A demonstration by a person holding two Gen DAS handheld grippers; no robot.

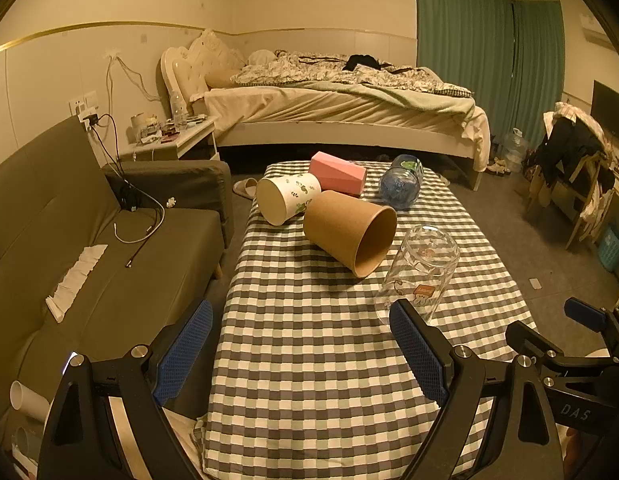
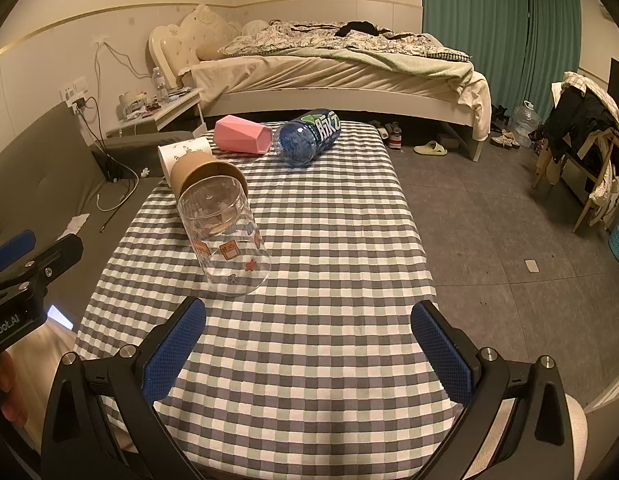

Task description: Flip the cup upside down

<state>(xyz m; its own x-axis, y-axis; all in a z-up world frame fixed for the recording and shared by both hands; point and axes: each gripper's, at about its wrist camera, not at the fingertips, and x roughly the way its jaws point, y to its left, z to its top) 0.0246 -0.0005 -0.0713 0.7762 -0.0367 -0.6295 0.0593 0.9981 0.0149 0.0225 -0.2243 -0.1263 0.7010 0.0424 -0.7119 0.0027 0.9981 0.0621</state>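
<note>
A clear glass cup (image 1: 423, 270) with cartoon prints stands mouth down on the checked table; it also shows in the right wrist view (image 2: 225, 240). A brown paper cup (image 1: 349, 232) lies on its side behind it, also in the right wrist view (image 2: 201, 172). A white leaf-print cup (image 1: 287, 198), a pink faceted cup (image 1: 337, 174) and a blue water bottle (image 1: 401, 182) lie further back. My left gripper (image 1: 301, 354) is open and empty, low over the near table. My right gripper (image 2: 309, 350) is open and empty, just short of the glass.
The checked tablecloth (image 2: 329, 240) covers a small table. A grey sofa (image 1: 89, 240) stands to the left, a bed (image 1: 341, 112) behind, a chair with clothes (image 2: 581, 140) at the right. Slippers (image 2: 429, 148) lie on the floor.
</note>
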